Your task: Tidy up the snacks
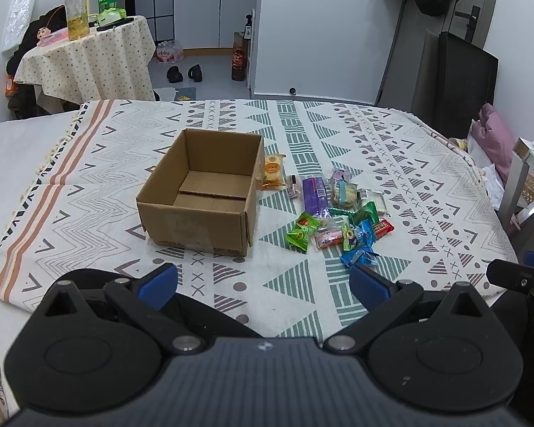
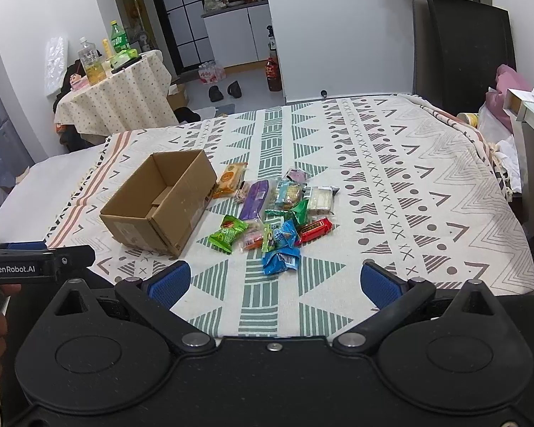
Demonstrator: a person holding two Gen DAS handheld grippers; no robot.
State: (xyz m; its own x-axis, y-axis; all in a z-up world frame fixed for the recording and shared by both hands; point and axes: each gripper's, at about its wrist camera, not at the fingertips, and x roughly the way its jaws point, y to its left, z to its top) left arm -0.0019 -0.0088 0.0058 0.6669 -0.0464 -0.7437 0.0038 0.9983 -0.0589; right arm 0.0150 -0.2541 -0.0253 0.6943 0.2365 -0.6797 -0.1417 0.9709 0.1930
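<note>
An empty brown cardboard box (image 1: 199,192) (image 2: 160,203) stands open on the patterned bedspread. To its right lies a pile of several wrapped snacks (image 1: 333,210) (image 2: 277,213): an orange packet (image 1: 273,171), a purple bar (image 2: 254,201), a green packet (image 2: 227,236), a red bar (image 2: 315,229) and a blue packet (image 2: 281,260) nearest me. My left gripper (image 1: 263,284) hangs open near the bed's front edge, holding nothing. My right gripper (image 2: 276,283) is open too, just short of the blue packet.
A small round table (image 1: 89,60) with bottles stands beyond the bed at the far left. Shoes (image 1: 185,73) lie on the floor behind. A dark panel (image 1: 462,82) leans at the right, with pink bedding (image 1: 495,135) and a metal stand (image 1: 523,185) beside the bed.
</note>
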